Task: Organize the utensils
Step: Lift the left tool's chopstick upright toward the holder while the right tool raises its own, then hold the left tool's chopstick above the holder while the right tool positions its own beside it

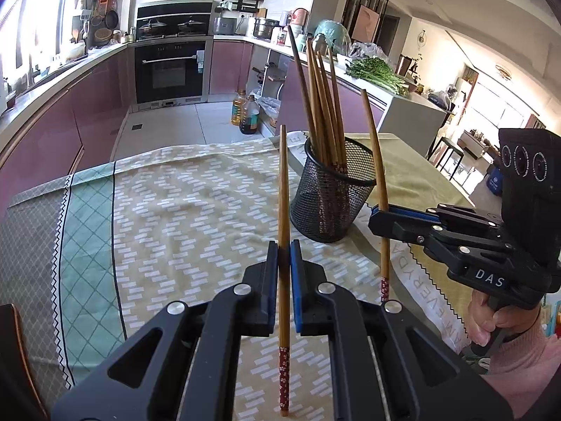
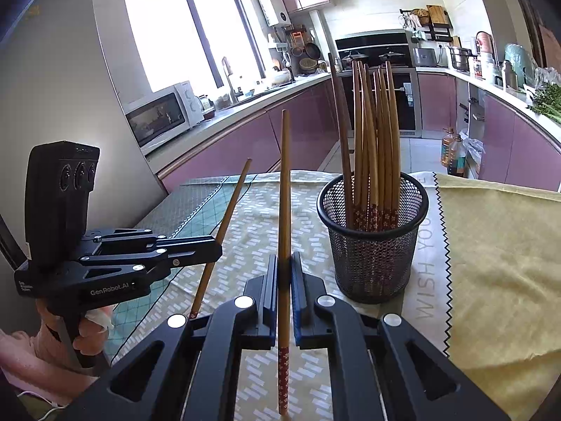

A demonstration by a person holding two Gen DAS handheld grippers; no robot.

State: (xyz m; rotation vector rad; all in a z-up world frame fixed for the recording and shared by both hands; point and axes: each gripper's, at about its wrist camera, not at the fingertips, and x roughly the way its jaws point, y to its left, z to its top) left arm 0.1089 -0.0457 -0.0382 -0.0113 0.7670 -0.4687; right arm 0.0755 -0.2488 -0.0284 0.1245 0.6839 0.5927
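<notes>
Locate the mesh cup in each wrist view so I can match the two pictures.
Left wrist view: the mesh cup stands right of centre, on the tablecloth, behind the left hand-held gripper and beside the right hand-held gripper.
Right wrist view: the cup stands right of centre, ahead of the right gripper.
Shared landmark: the black oven.

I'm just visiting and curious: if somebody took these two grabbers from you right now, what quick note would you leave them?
Left gripper: shut on one chopstick, held upright above the tablecloth.
Right gripper: shut on another chopstick, also upright.
Mesh cup: stands on the cloth, a bundle of chopsticks already inside.
Left to do: drop both held chopsticks into the cup.
</notes>
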